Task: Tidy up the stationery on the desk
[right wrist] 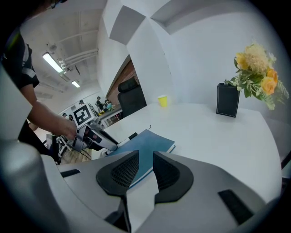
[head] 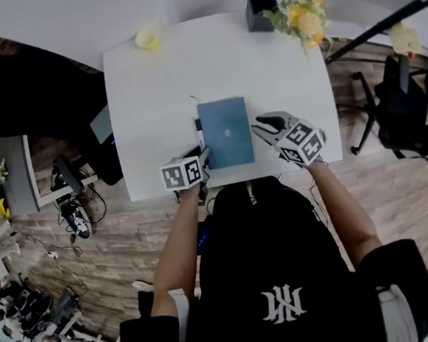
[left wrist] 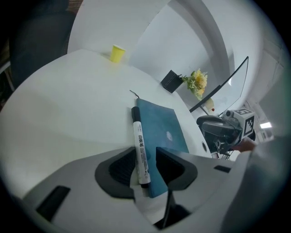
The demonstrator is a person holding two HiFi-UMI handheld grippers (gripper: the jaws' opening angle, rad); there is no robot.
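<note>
Stationery on show comes to two pieces. One is a flat teal notebook [head: 226,132] with a smooth matte cover and a small pale mark at its middle. The other is a slim white marker pen [left wrist: 139,145] with black ends and black print along its barrel. The notebook lies square to the near edge of the smooth white desk [head: 156,97], about midway along it. The marker lies along the notebook's left edge, touching it.

The left gripper [left wrist: 148,166] has its ribbed black jaws released and standing apart on either side of the marker's near end. The right gripper [head: 258,128] sits just beside the notebook's right edge, jaws apart with nothing between them.

Beyond the notebook the desk is bare up to its far edge. There a yellow paper cup [head: 148,37] stands at the left corner. A black square holder [head: 260,12] stands toward the right, just beside yellow and orange flowers [head: 305,15].
</note>
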